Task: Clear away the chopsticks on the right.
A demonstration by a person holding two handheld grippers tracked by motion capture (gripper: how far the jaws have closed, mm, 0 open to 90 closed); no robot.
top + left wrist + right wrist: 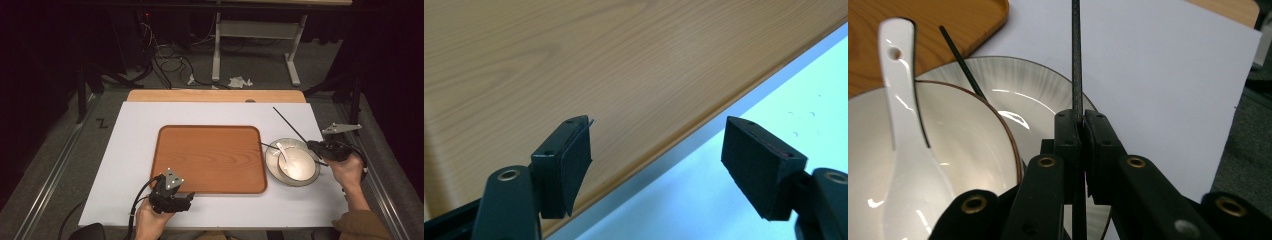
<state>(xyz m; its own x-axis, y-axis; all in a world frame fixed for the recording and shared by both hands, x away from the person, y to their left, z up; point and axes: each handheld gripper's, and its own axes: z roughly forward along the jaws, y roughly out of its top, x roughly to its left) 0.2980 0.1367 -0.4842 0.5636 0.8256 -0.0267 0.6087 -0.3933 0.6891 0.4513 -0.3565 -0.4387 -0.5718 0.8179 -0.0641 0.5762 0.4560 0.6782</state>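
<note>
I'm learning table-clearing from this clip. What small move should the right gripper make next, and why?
Probably carry the chopstick over toward the wooden tray. The right gripper is shut on that chopstick, the second chopstick lies across the plate beside the bowl, and the left gripper waits open at the tray's edge.

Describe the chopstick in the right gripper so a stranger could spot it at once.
Right of the wooden tray, find the white bowl with its spoon. The held chopstick slants away from the right gripper. Its twin, the other chopstick, rests across the bowl.
</note>
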